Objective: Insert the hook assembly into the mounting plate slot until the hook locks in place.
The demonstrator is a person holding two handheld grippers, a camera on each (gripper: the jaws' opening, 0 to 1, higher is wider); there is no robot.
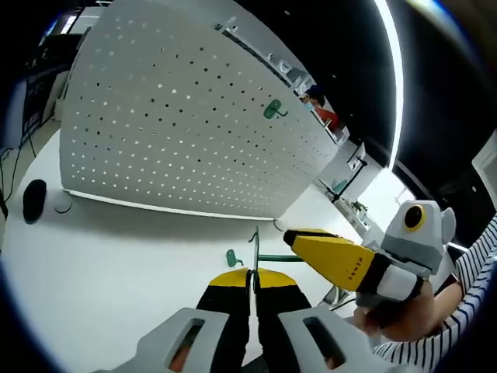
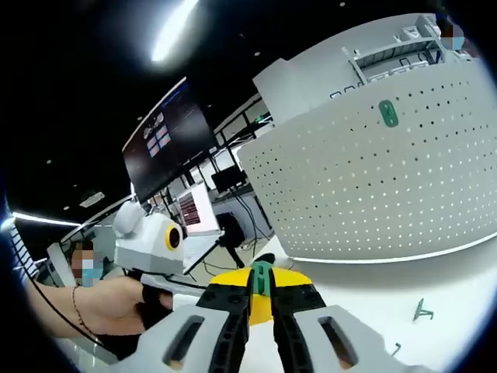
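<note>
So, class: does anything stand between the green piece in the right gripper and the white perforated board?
Nothing visible does. The right gripper holds the green piece, and past it lies bare table up to the perforated board.

A white table [image 1: 116,264] is seen beneath a dark ceiling [image 2: 93,93], which is crossed by 1 long strip light [image 2: 177,33] in the right gripper view and by a bright curved strip [image 1: 394,70] in the left gripper view. A large dark wall screen [image 2: 167,144] with small coloured panels is hung in the background, and a smaller monitor [image 2: 229,180] and desks are set below it. A dark round object [image 1: 33,200] is placed near the table's left edge in the left gripper view.
</note>
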